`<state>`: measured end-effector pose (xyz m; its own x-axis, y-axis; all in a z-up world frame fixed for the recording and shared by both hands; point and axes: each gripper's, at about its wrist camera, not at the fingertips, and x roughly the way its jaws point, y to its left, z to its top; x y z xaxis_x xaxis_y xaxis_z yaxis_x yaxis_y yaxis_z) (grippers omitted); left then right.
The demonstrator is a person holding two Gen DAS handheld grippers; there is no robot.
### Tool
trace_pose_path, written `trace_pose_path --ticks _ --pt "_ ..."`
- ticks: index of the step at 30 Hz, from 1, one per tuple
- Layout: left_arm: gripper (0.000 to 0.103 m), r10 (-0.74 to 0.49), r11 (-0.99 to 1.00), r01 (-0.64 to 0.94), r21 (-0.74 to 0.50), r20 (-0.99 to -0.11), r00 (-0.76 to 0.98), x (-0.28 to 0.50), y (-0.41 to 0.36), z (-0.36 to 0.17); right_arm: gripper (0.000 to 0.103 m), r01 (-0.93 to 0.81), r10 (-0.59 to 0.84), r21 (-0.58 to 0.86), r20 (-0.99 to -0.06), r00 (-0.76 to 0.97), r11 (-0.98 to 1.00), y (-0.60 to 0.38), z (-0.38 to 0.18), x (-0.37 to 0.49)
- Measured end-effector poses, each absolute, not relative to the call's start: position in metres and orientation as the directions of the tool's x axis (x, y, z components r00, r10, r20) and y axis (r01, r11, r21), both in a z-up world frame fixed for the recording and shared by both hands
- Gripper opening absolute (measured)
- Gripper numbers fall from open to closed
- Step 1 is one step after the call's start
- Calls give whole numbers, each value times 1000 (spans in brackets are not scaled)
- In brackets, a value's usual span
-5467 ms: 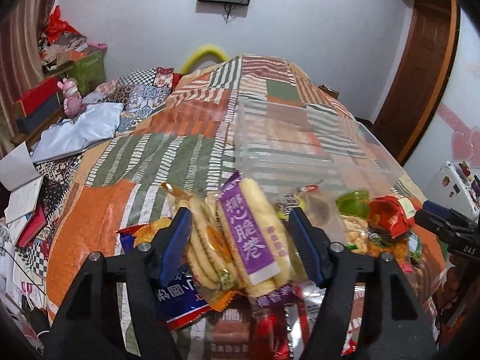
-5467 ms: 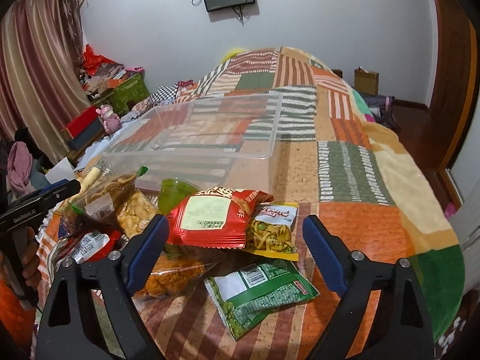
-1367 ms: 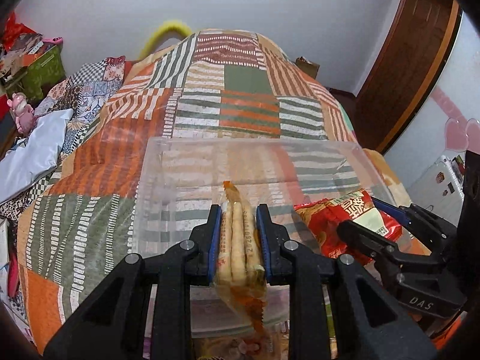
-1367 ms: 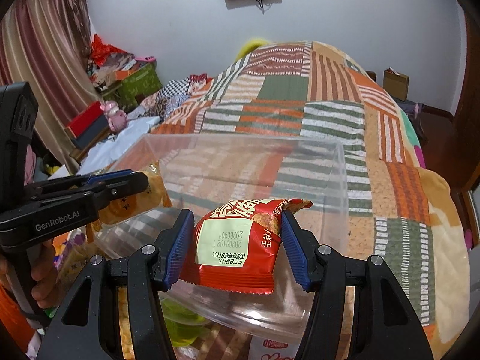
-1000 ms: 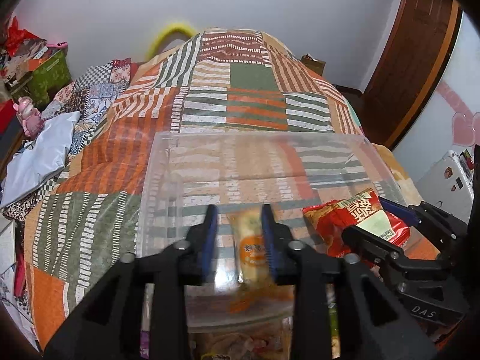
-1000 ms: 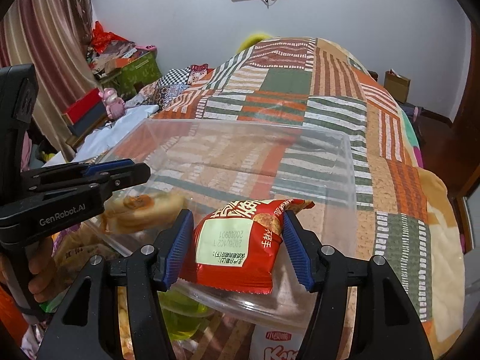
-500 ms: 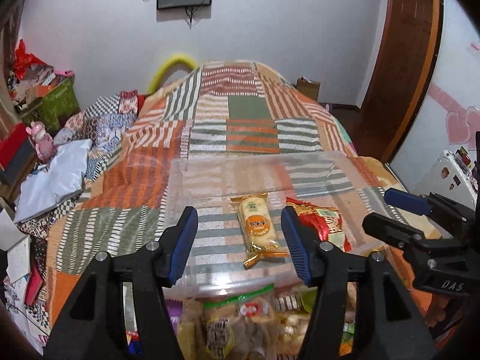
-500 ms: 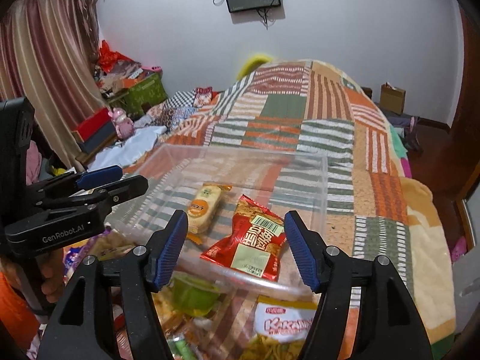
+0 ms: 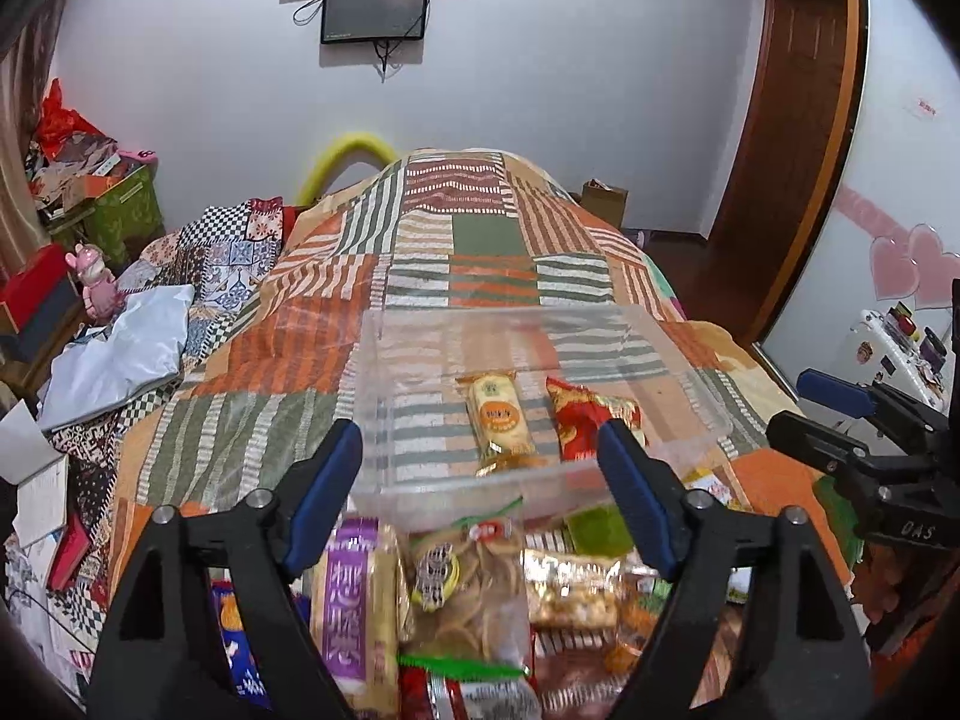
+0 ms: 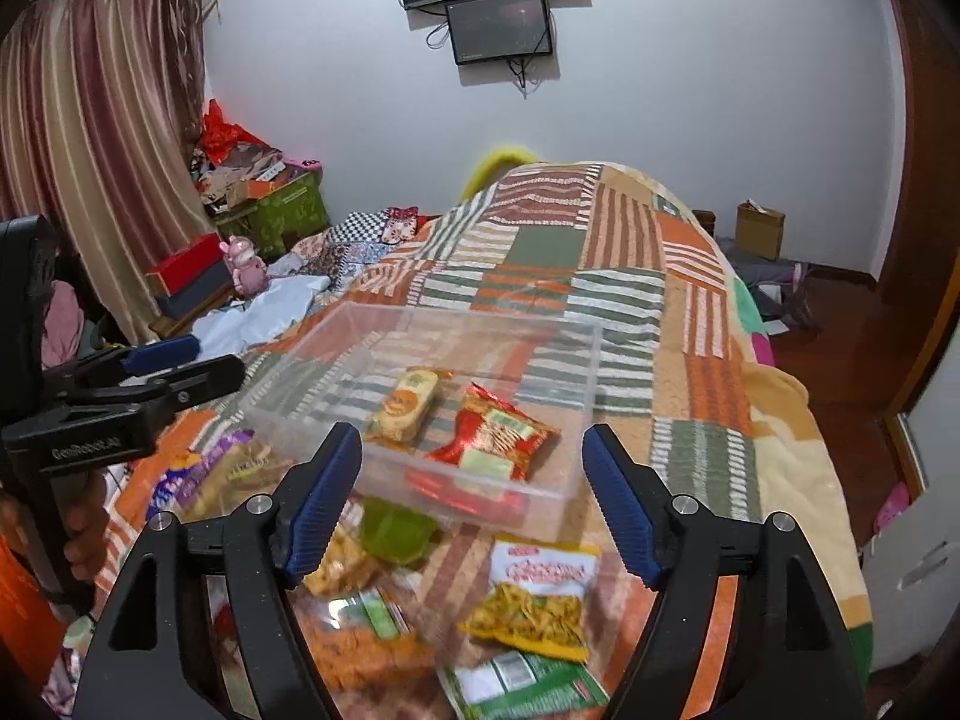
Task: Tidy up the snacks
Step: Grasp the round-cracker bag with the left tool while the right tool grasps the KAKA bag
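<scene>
Fingers point(image 9: 327, 498) opening, empty; biscuit pack point(image 9: 500, 417) seemingly lengthwise.

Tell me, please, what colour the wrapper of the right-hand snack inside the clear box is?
The snack packet is mostly red, with a pale green label; the right wrist view shows it best.

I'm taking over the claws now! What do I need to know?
Left claw: jaws opening, nothing between them.
Right claw: jaws opening, also empty.
Clear bin sits on the patchwork bed.
Done: yellow cracker pack and red snack bag lie side by side in the bin.
Left: the pile in front of the bin, including the purple pack, green jelly cup and yellow noodle bag.
</scene>
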<state>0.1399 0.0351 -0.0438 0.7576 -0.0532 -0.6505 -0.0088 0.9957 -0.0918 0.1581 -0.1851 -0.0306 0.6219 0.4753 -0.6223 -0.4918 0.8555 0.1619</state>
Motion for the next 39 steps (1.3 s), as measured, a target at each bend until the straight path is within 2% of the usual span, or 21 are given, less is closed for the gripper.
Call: trace_pose_path --ticks 14,15,19,36,38,39 --pt "81 -82 995 8 -101 -752 654 130 37 -101 76 -427 403 168 -733 549 888 -214 -87 153" --pt "81 -90 994 14 -107 -756 648 129 37 -105 76 -424 401 172 -739 542 889 -214 -90 153" --pt "66 -106 994 40 -104 -768 631 124 32 -114 76 -411 396 186 -760 515 893 -216 -103 154" --pt "63 -92 996 67 -64 -799 594 132 27 -137 76 -408 434 258 -790 433 876 -206 -131 164" --pt "63 -93 996 62 -70 -796 599 133 29 -137 68 -413 429 247 -790 439 877 -204 -131 164" --pt "59 -89 996 58 -68 -795 601 133 30 -137 65 -417 430 245 -789 439 875 -202 -131 164"
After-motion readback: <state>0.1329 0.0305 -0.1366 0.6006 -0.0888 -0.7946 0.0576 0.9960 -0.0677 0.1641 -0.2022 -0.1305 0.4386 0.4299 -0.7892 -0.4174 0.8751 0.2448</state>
